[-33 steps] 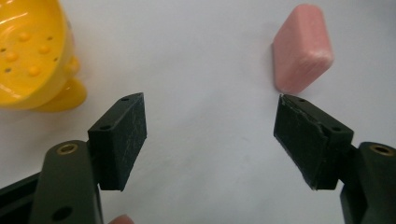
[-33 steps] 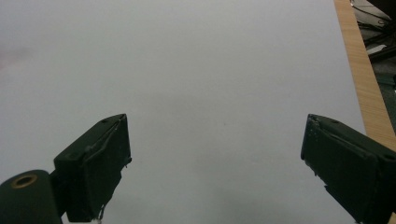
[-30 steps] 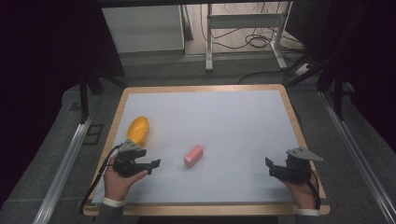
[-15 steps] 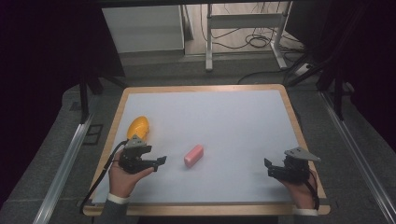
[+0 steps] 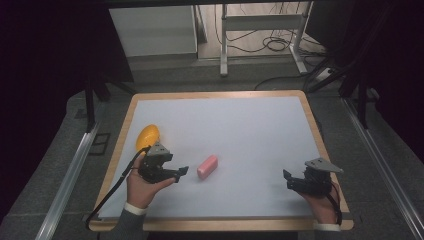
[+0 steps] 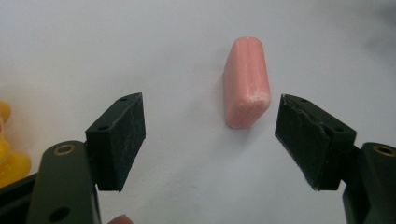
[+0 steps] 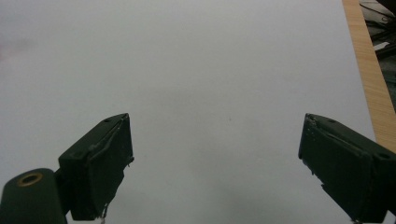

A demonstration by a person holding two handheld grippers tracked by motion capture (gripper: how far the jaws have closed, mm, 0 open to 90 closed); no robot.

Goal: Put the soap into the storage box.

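A pink rounded block [image 5: 207, 166] lies on the white table [image 5: 240, 125], left of centre near the front. My left gripper [image 5: 181, 172] is open just to its left, with its jaws pointing at the block. In the left gripper view the pink block [image 6: 246, 82] lies a little beyond the open left gripper [image 6: 210, 135], nearer the right-hand jaw, and nothing touches it. My right gripper [image 5: 288, 179] rests open near the front right corner. In the right gripper view the right gripper [image 7: 215, 163] has bare white surface between its jaws.
A yellow rounded object [image 5: 147, 136] sits on the table behind my left hand, and its yellow edge [image 6: 9, 158] appears at the left of the left gripper view. The wooden table rim [image 7: 371, 79] runs along the right. Dark floor and metal frames surround the table.
My left gripper has moved right and slightly forward, closing in on the pink block. The right gripper has hardly moved.
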